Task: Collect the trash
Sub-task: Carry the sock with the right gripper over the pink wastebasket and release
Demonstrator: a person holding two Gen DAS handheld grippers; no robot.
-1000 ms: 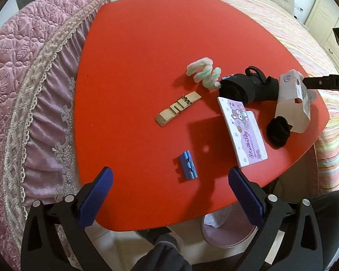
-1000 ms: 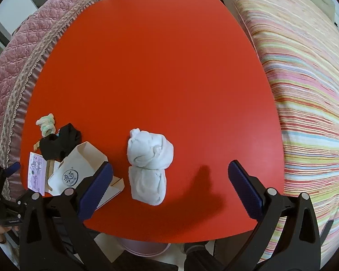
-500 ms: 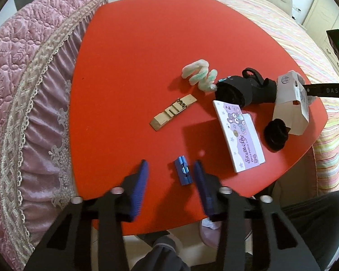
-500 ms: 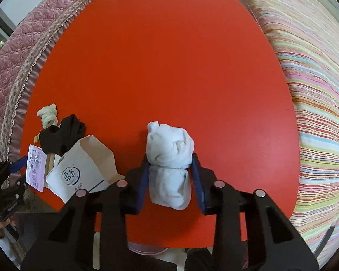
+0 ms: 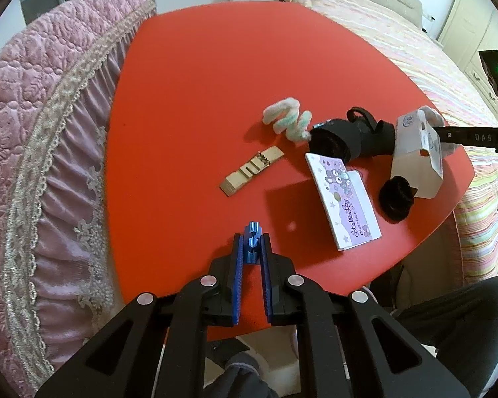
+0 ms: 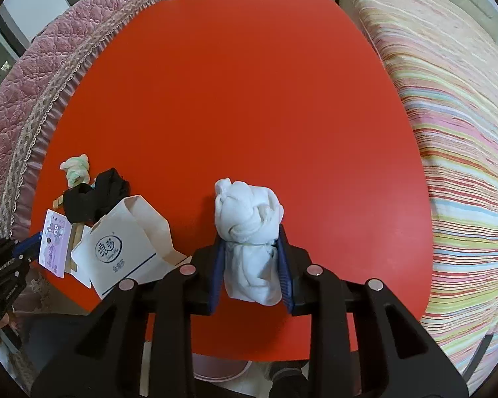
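Left view: my left tongs (image 5: 251, 248) are clamped on the small, stiff blue clip (image 5: 251, 238) at the table's (image 5: 199, 99) near edge.

Right view: my right tongs (image 6: 250, 258) are closing, pressing the soft, light white wad's (image 6: 249, 225) lower half; I'd grip its knotted middle.

— What is the left gripper (image 5: 251, 243) doing?

— It points steeply down. Its two blue pads (image 5: 238, 265) are squeezed tight on a small blue clip (image 5: 251, 241), one pad on each side.

— And the right gripper (image 6: 251, 250)?

— It points steeply down too. Its jaws are closing, and a knotted white cloth bundle (image 6: 249, 232) sits between them. The blue pads (image 6: 218, 265) press into both sides of the bundle.

— Can you see the person?

— Only a dark sleeve (image 5: 455, 325) low on the right in the left view.
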